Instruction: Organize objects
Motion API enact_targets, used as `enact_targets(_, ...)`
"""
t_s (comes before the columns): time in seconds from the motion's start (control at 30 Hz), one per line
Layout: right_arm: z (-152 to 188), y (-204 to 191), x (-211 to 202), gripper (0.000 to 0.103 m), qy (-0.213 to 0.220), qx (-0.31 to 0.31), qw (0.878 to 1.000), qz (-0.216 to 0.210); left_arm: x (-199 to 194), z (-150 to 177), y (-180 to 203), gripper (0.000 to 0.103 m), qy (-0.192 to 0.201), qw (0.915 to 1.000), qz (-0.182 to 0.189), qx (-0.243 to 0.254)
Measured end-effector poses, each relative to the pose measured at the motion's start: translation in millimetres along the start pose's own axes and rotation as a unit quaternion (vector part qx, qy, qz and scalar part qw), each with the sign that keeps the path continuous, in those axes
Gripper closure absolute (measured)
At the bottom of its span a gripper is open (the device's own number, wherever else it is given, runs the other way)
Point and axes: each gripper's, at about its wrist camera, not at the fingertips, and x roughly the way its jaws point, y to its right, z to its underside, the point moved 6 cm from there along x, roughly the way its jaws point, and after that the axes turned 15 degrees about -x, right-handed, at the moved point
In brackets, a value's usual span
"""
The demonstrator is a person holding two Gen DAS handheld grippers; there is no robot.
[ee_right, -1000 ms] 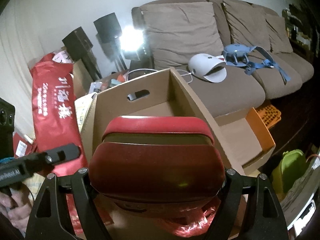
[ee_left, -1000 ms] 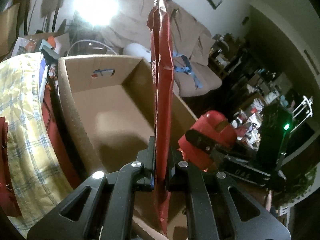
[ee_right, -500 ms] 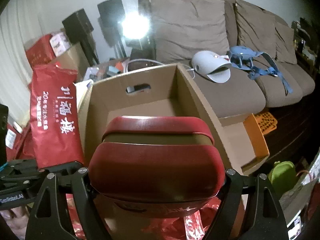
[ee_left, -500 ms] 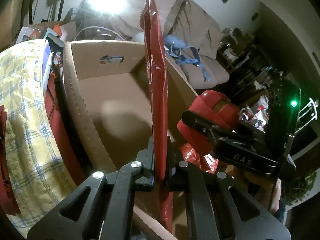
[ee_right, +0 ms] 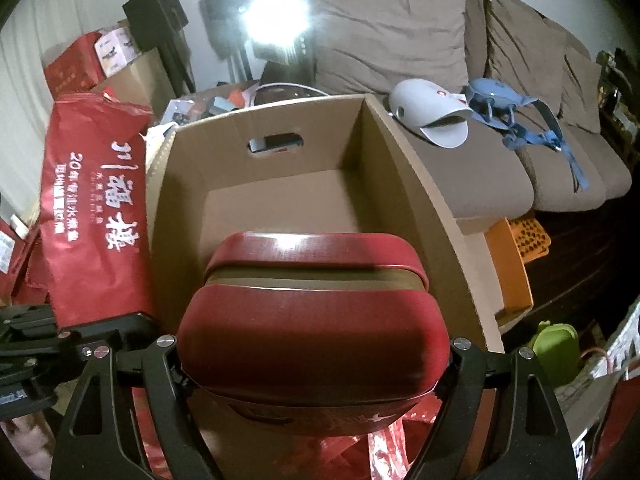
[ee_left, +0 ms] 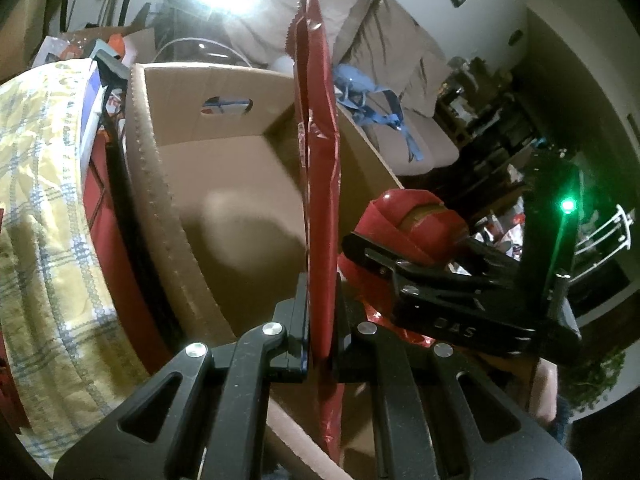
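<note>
Since a second ago the right tool (ee_right: 316, 360) has edged toward the box (ee_right: 392, 168) — clamped wide on a red tin (ee_right: 312, 320). Just left, the left tool (ee_left: 322, 320) pinches a flat red packet (ee_left: 318, 160), upright — box ahead.

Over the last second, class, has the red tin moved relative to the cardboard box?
Yes. The red tin has closed in on the cardboard box, which now looms larger behind it.
</note>
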Motion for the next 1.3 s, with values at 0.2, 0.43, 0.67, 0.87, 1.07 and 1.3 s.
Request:
enact_targets(0.2, 1.1, 3.3, 8.7, 0.020, -0.012, 0.014, 1.000, -0.009, -2.4, -5.9, 5.2, 0.096, -0.001, 0.9999, 0.011, -0.005)
enact_targets(0.43, -7.2, 7.4, 10.3, 0.020, -0.006, 0.014, 1.000, -0.018, 4.0, -10.0, 2.2, 0.096, -0.001, 0.9990, 0.027, -0.034)
enact_targets(0.67, -8.7, 12.4, 5.4, 0.020, -0.001, 0.013, 1.000, -0.015, 5.3, -15.3, -4.1, 0.097, 0.008, 0.9994, 0.027, -0.022)
enact_targets(0.87, -9.5, 13.4, 5.5, 0.020, 0.006, 0.026, 0.999, -0.023, -6.4, -26.2, 13.2, 0.097, 0.036, 0.9984, 0.039, 0.017)
enact_targets(1.07, -17.9, 14.9, -6.6, 0.020, 0.029, 0.032, 0.999, -0.020, -12.1, -29.0, 16.9, 0.097, 0.038, 0.9961, 0.080, 0.008)
enact_targets(1.3, -20.6, 8.9, -1.8, 0.020, 0.021, 0.021, 0.999, -0.021, -3.1, -19.9, 7.1, 0.097, 0.035, 0.9982, 0.047, -0.015)
